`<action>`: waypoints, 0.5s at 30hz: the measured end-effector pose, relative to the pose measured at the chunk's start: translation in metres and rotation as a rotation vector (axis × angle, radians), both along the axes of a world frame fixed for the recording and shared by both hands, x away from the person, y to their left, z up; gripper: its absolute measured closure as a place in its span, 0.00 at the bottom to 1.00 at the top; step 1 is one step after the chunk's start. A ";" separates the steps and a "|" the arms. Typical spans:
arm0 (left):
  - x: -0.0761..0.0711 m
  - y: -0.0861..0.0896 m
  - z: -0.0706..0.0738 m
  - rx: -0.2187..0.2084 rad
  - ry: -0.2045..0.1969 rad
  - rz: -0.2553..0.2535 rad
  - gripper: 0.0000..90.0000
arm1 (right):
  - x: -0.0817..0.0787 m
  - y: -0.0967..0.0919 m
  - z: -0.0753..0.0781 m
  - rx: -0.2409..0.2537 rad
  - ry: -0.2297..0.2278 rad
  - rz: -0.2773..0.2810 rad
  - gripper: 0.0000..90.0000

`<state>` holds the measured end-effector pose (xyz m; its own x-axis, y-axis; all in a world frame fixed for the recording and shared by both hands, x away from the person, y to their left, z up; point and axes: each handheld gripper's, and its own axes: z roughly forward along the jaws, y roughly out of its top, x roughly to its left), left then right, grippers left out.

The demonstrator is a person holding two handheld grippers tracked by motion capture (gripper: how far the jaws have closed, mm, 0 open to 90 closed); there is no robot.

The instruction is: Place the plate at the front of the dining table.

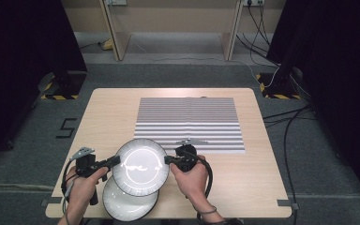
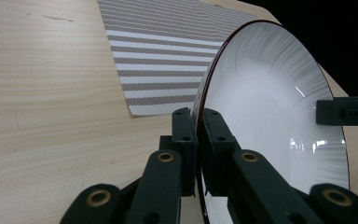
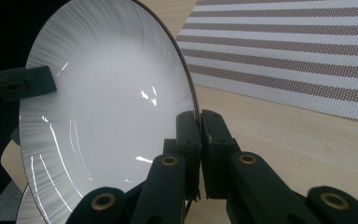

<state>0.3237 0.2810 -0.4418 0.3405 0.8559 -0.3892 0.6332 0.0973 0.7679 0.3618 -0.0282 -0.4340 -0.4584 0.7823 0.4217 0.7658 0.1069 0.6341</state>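
Note:
A white plate (image 1: pixel 140 167) with a grey streaked rim is held above the table between both grippers. My left gripper (image 1: pixel 116 161) is shut on its left rim, and my right gripper (image 1: pixel 168 160) is shut on its right rim. In the left gripper view the plate (image 2: pixel 270 107) stands edge-on between the closed jaws of the left gripper (image 2: pixel 199 116). The right gripper view shows the plate (image 3: pixel 107 102) pinched at its rim by the right gripper (image 3: pixel 199 119). A second white plate (image 1: pixel 129 202) lies on the table underneath, partly covered by the held one.
A striped grey and white placemat (image 1: pixel 188 123) lies flat on the wooden table (image 1: pixel 98 117) beyond the plates. Black curtains stand at both sides, with cables on the floor at the right (image 1: pixel 290 126). A wooden frame stands behind the table (image 1: pixel 168 28).

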 end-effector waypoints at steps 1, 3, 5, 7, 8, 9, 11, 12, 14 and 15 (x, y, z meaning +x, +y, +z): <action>0.001 -0.001 0.001 0.002 -0.003 -0.003 0.94 | 0.000 -0.001 0.001 0.004 0.000 -0.005 0.97; 0.003 -0.003 0.003 0.003 -0.007 -0.007 0.94 | 0.001 -0.003 0.003 0.006 -0.003 -0.008 0.97; 0.005 -0.005 0.004 0.004 -0.010 -0.009 0.94 | 0.002 -0.006 0.004 0.007 -0.008 -0.015 0.97; 0.008 -0.008 0.006 0.007 -0.013 -0.017 0.94 | 0.003 -0.008 0.005 0.008 -0.008 -0.022 0.97; 0.010 -0.009 0.007 0.009 -0.013 -0.018 0.94 | 0.003 -0.009 0.006 0.008 -0.014 -0.023 0.97; 0.011 -0.010 0.007 0.006 -0.016 -0.021 0.94 | 0.004 -0.011 0.006 0.010 -0.014 -0.027 0.97; 0.013 -0.013 0.007 0.006 -0.020 -0.024 0.94 | 0.005 -0.013 0.007 0.009 -0.013 -0.034 0.97; 0.014 -0.013 0.007 0.005 -0.023 -0.027 0.94 | 0.005 -0.014 0.007 0.009 -0.016 -0.035 0.97; 0.015 -0.015 0.008 0.006 -0.027 -0.029 0.94 | 0.006 -0.016 0.008 0.009 -0.015 -0.038 0.97; 0.016 -0.015 0.008 0.005 -0.028 -0.031 0.94 | 0.006 -0.017 0.008 0.009 -0.016 -0.038 0.97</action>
<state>0.3393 0.2656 -0.4339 0.3773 0.8467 -0.3751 0.6138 0.0747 0.7859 0.3683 -0.0450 -0.4261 -0.4352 0.7954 0.4218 0.7589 0.0721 0.6472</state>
